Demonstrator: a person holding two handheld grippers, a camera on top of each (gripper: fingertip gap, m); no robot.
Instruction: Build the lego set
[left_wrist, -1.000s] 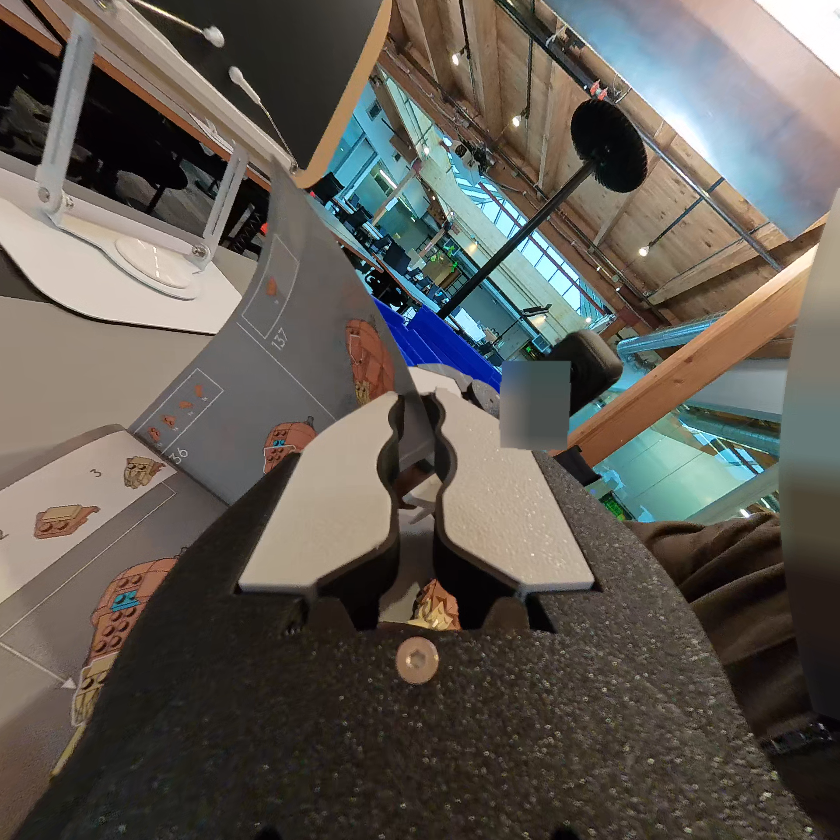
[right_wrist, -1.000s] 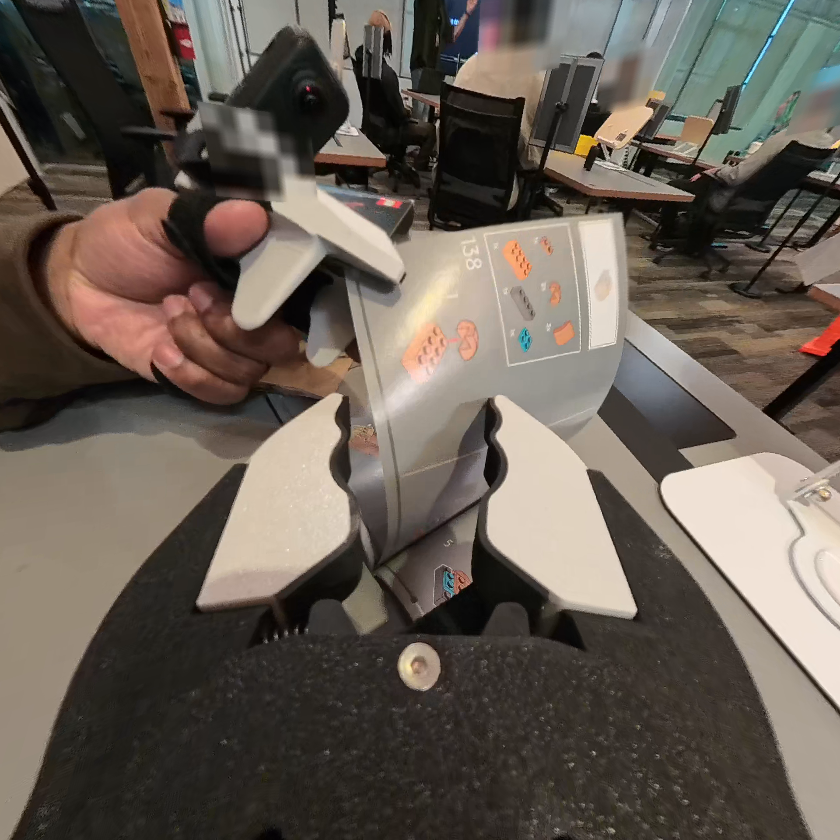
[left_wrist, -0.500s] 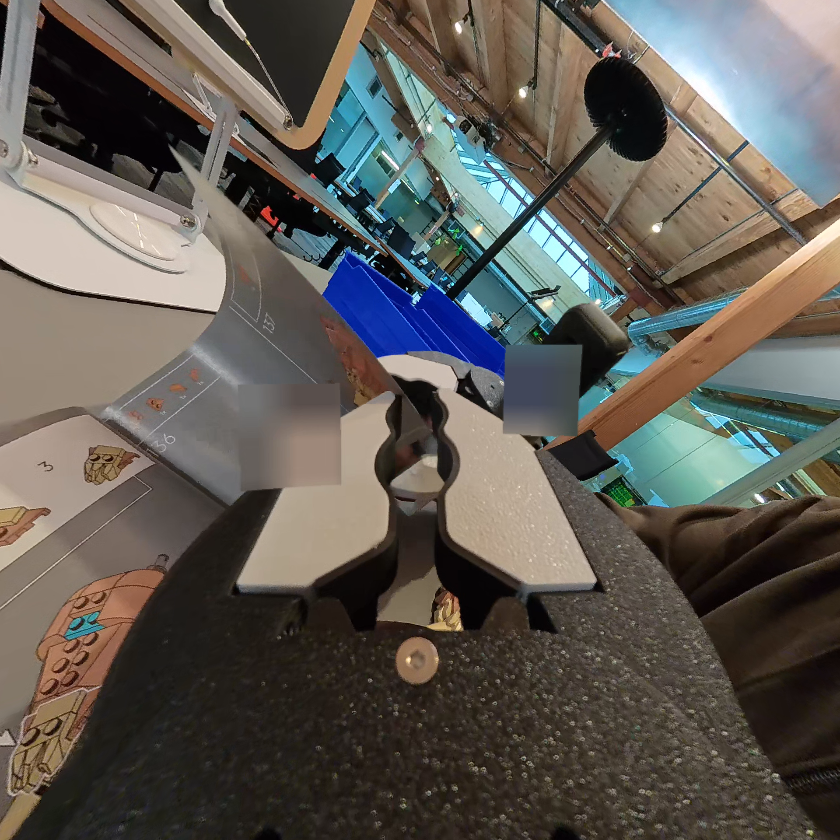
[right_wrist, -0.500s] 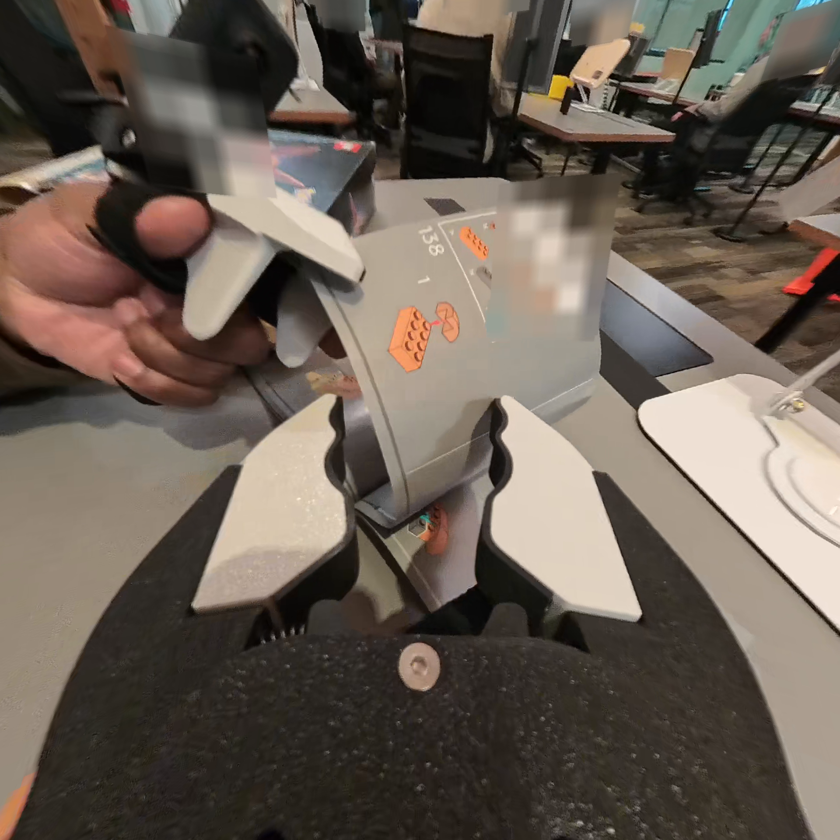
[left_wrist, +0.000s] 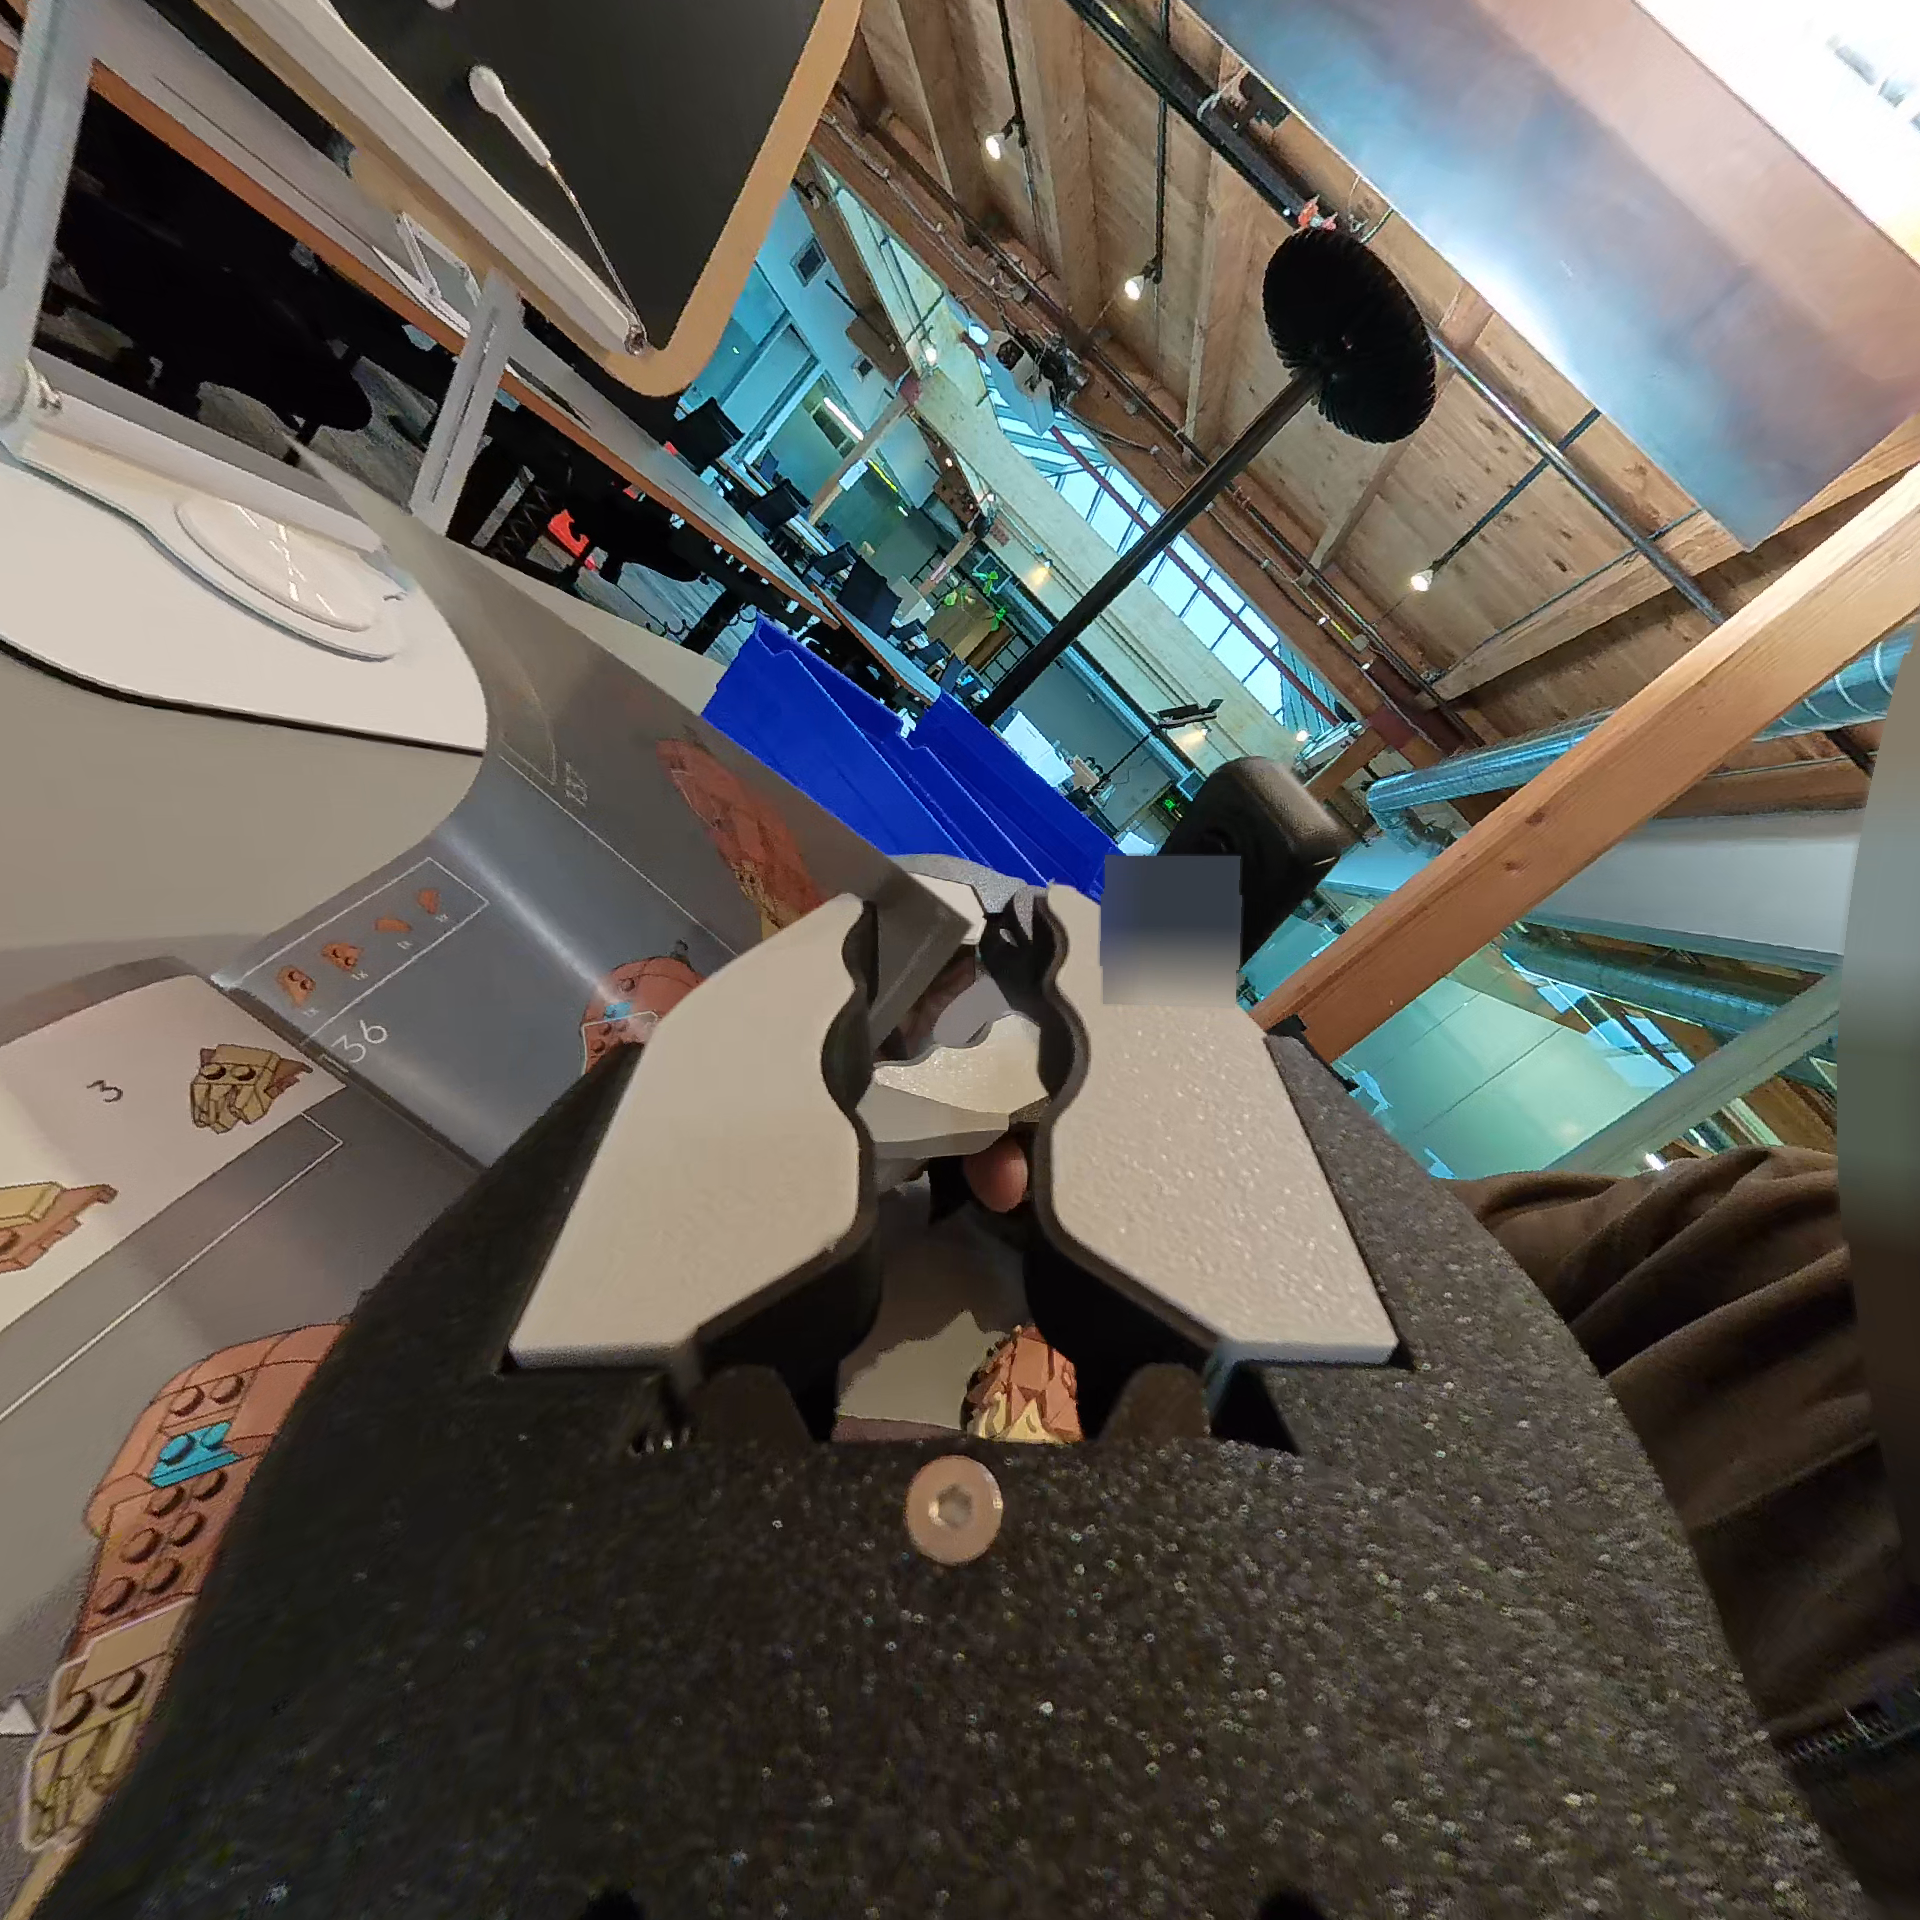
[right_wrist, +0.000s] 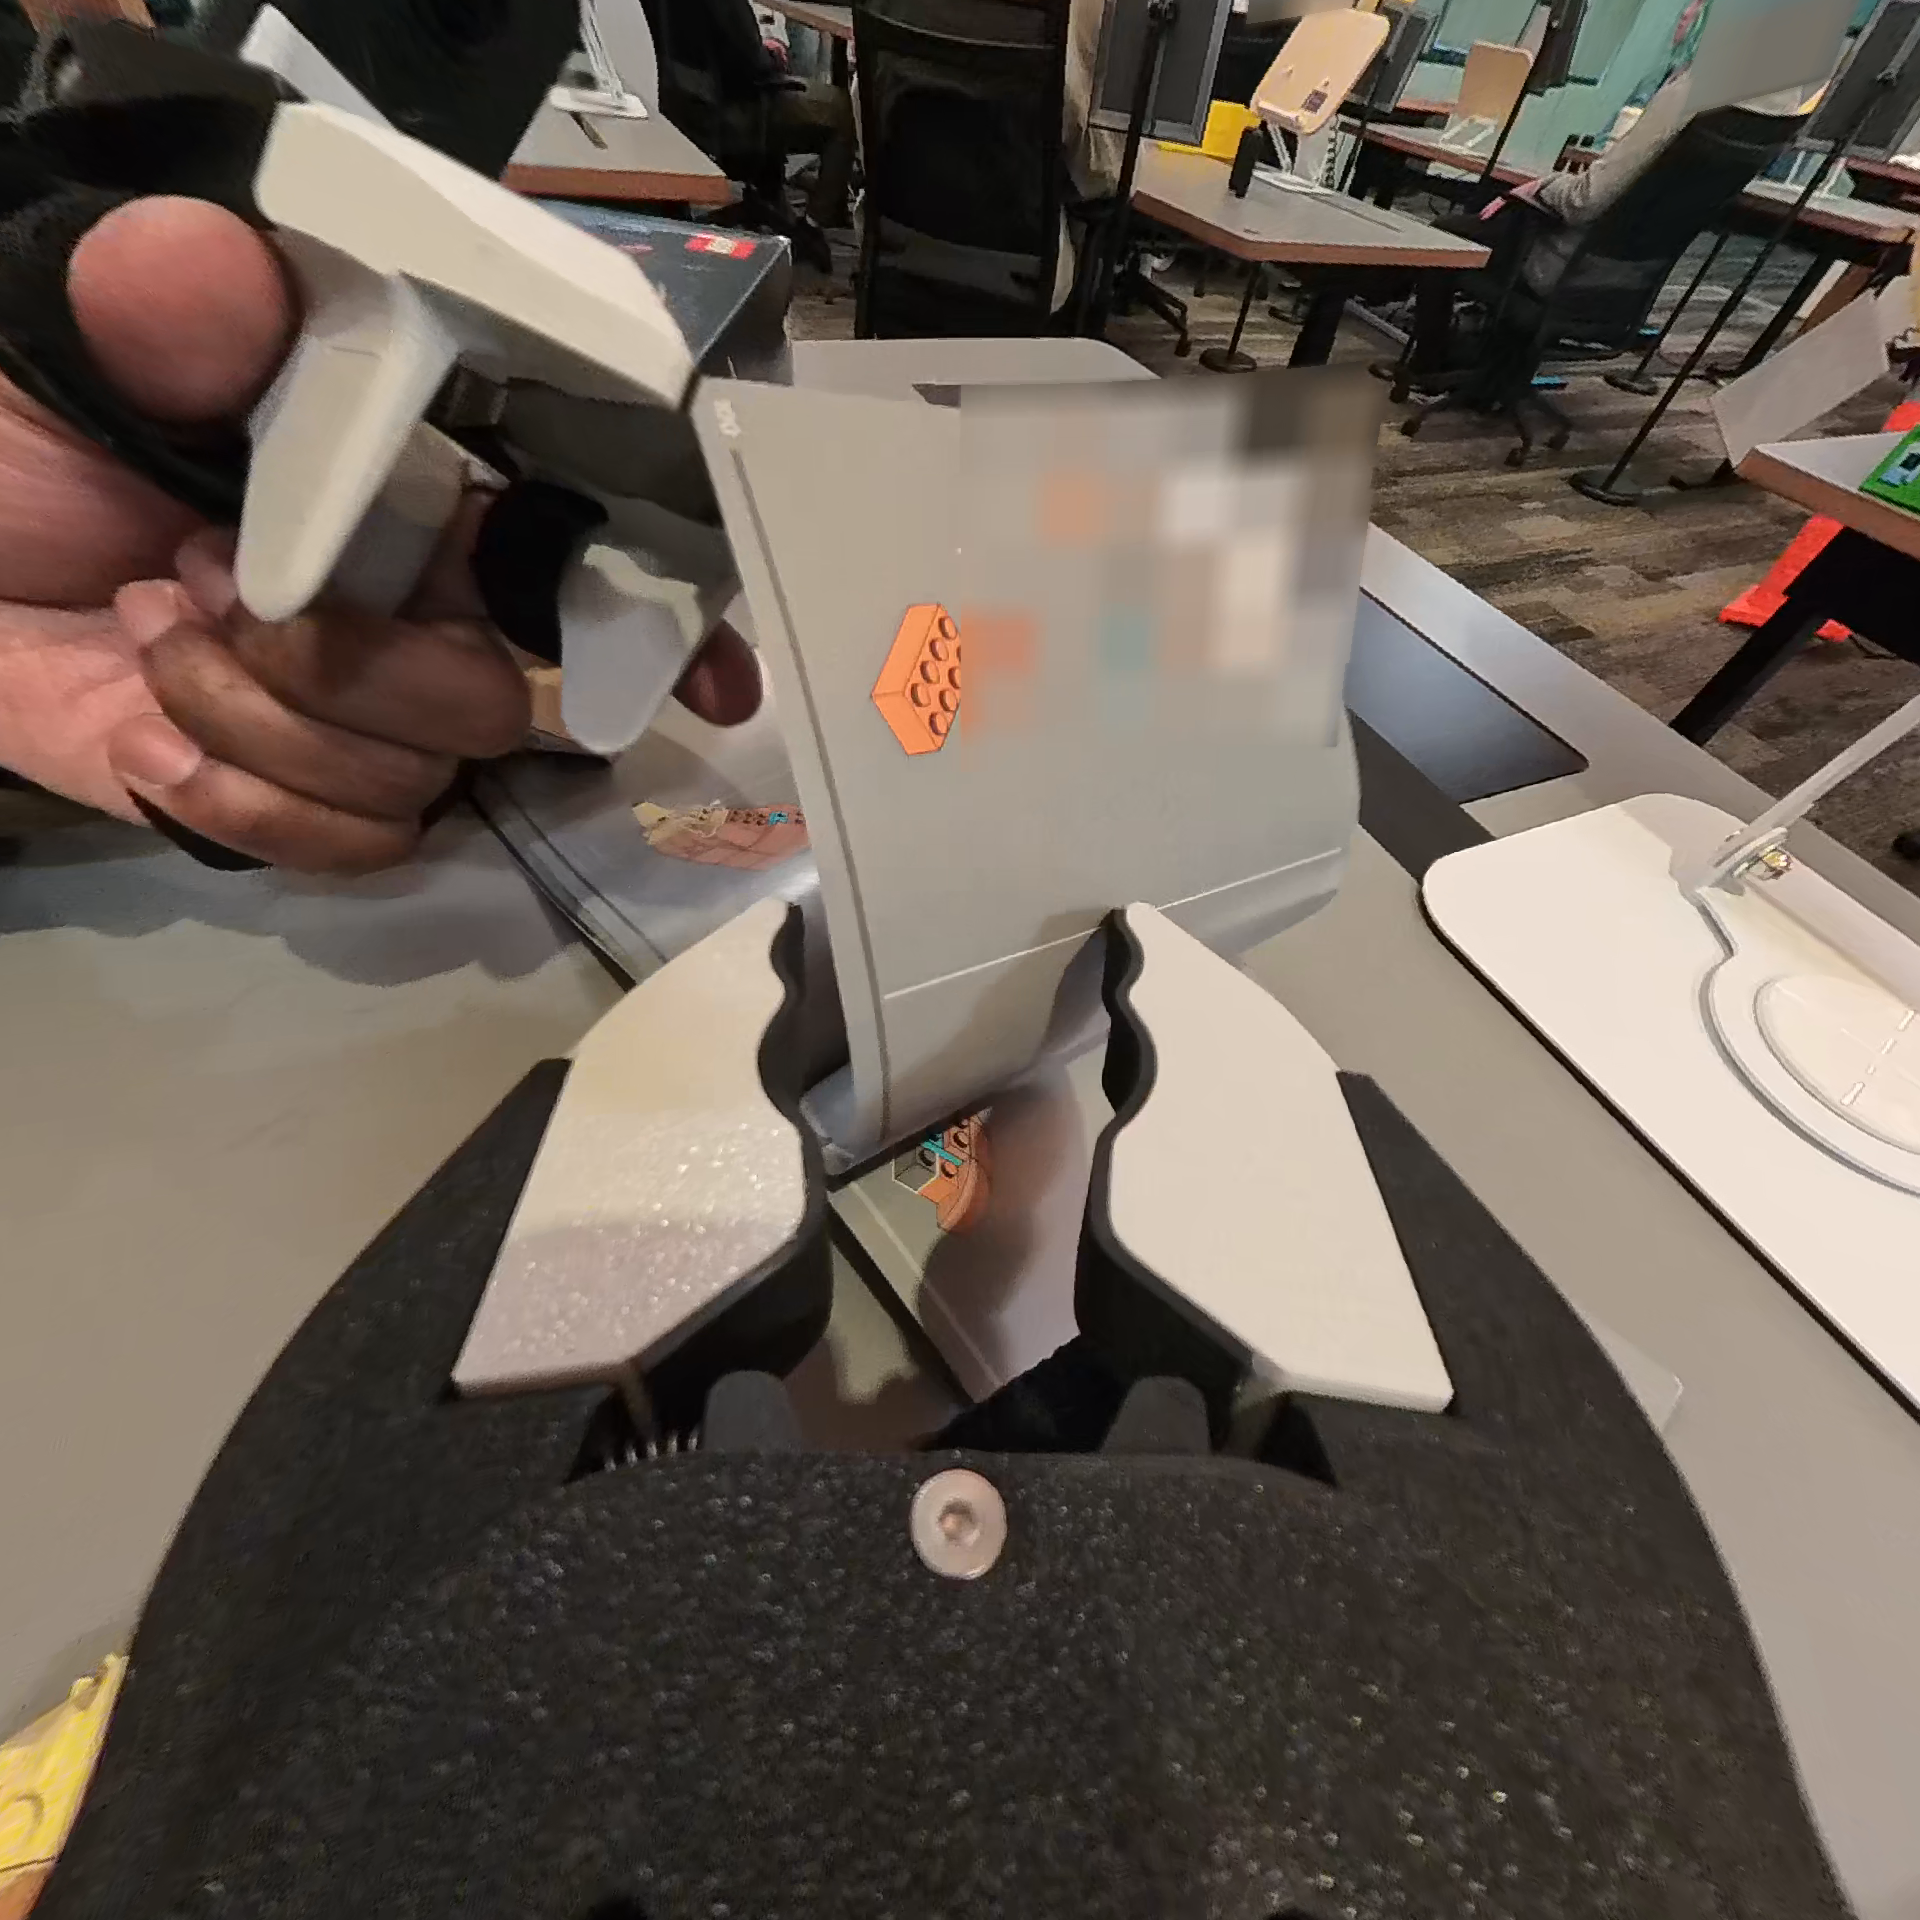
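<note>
Page turn in progress on the instruction booklet (right_wrist: 727, 862), no bricks in hand yet. My left gripper (right_wrist: 665, 499) is pinched shut on the top corner of the grey page (right_wrist: 1039, 831). Over the last second it has carried that corner higher and further across, so the sheet now stands more upright and bowed, with its foot between my right gripper (right_wrist: 951, 997) fingers. Right jaws are wide apart and hold nothing. The booklet lies open on the grey table (right_wrist: 260, 1091), and the left wrist view shows the same page (left_wrist: 499, 987) curling up from the spread. I'd say the flip is roughly halfway; next build step unread, lay the page flat
</note>
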